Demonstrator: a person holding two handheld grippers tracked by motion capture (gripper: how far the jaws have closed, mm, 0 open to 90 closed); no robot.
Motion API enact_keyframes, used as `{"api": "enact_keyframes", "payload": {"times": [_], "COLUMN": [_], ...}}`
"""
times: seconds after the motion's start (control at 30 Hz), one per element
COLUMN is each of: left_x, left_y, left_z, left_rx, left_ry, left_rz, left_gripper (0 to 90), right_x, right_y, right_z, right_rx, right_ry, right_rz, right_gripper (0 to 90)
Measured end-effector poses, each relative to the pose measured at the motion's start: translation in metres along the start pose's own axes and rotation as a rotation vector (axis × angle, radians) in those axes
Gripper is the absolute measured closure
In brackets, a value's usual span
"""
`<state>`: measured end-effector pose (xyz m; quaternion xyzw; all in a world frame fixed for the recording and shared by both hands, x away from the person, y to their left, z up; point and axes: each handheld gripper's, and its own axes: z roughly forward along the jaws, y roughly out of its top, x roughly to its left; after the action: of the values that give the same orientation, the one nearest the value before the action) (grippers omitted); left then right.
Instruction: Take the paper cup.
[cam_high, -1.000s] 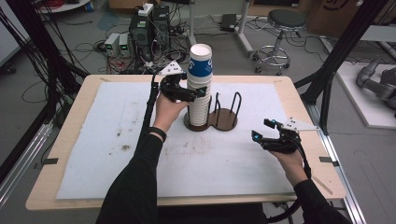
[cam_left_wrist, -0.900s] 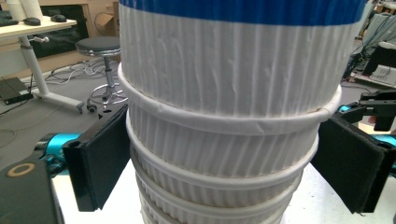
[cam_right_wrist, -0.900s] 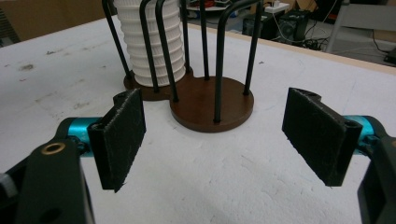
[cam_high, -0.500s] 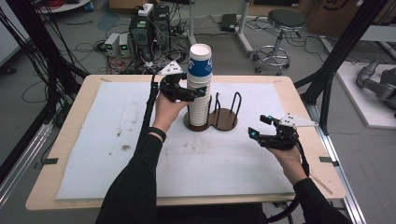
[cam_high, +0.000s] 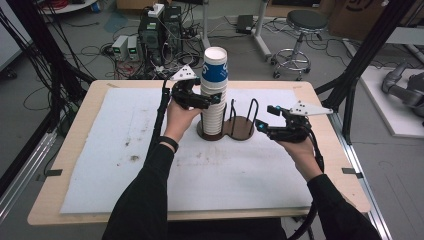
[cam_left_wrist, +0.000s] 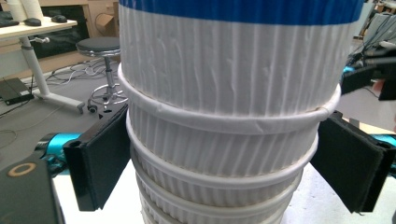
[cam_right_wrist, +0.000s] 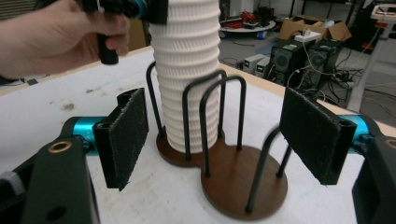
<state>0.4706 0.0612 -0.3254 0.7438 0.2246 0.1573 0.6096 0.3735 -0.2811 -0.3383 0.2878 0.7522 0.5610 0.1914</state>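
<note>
While we look down from above, the cup stack (cam_high: 215, 92) stands in the left bay of the brown holder (cam_high: 240, 129), on the white mat (cam_high: 125, 150) near the far middle of the tabletop (cam_high: 60, 200). Our left gripper (cam_high: 212, 98) reaches the stack from its left at about mid-height. In the left gripper view its two fingers (cam_left_wrist: 100, 156) sit on either side of the ribbed cups (cam_left_wrist: 224, 116), spread about as wide as the stack; the left pad lies against the cup wall below a rolled rim, while the right pad seems just off the wall, so we cannot tell whether the grip presses. Our right gripper (cam_high: 265, 120) hangs above the mat just right of the holder, level with its wire loops and clear of them. In the right gripper view its fingers (cam_right_wrist: 123, 135) stand apart with nothing pressed between them, and they have just been closing; the holder's empty right bay (cam_right_wrist: 245, 179) and the black wire loops (cam_right_wrist: 215, 116) lie beyond them, with the stack (cam_right_wrist: 187, 70) farther off. As for writing, the top cup carries a blue band (cam_high: 216, 71) with a white mark that is too small for us to read.
</note>
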Motion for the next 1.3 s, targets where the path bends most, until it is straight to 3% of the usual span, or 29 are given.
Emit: {"api": "enact_keyframes", "payload": {"times": [0.6,0.8,1.0,1.3], "left_x": [0.002,0.002,0.002,0.001], "left_y": [-0.001,-0.001,-0.001,-0.001], "left_z": [0.0,0.0,0.0,0.0], "left_rx": [-0.007,-0.009,-0.009,-0.008], "left_ry": [0.002,0.0,0.001,0.002], "left_rz": [-0.013,-0.011,-0.006,-0.003], "left_gripper": [11.2,11.1,11.2,11.2], "right_x": [0.009,0.016,0.022,0.024], "right_y": [0.09,0.115,0.131,0.154], "right_z": [0.046,0.061,0.073,0.097], "right_rx": [-0.067,-0.09,-0.092,-0.074], "right_ry": [0.028,0.015,0.018,0.005], "right_rz": [-0.011,-0.028,-0.031,0.01], "right_gripper": [24.9,24.9,24.9,24.8]}}
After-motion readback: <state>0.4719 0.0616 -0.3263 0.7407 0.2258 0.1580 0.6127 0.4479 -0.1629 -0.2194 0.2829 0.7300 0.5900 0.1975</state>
